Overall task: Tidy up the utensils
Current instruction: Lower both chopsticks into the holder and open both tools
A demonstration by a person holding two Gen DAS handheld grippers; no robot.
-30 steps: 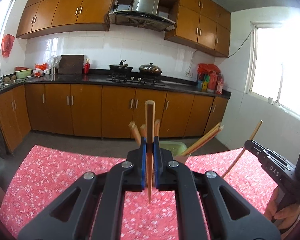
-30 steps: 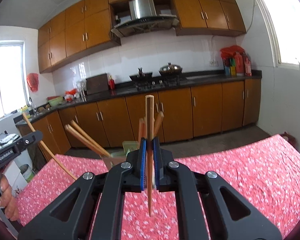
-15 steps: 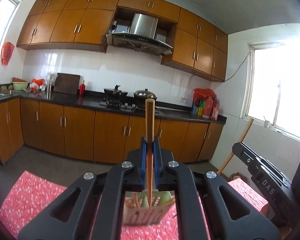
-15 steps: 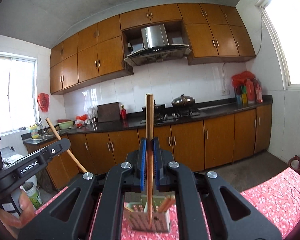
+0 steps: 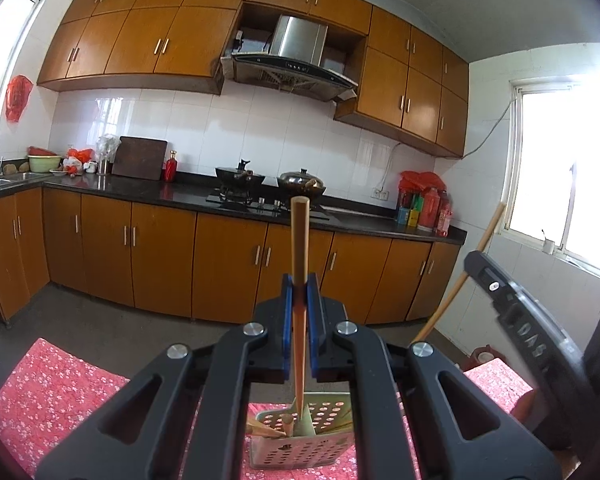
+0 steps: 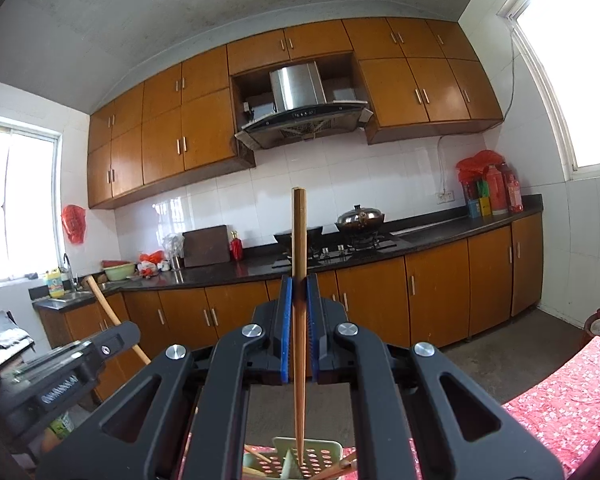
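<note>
Left gripper (image 5: 299, 292): clamped on an upright chopstick (image 5: 300, 264).
Right gripper (image 6: 299, 292): a second chopstick (image 6: 299, 280) is gripped.
Holder (image 5: 300, 450): perforated, seen below both tips.

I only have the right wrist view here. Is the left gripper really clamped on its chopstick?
Observer: Yes. In the left wrist view the left gripper is shut on a chopstick, held upright between the blue pads.
Operator: Where is that chopstick's lower tip?
Observer: At the mouth of the perforated holder, beside its central divider. I cannot tell which compartment.
Operator: What does the holder stand on?
Observer: Its base, cut off in your view, rests on the red flowered cloth.
</note>
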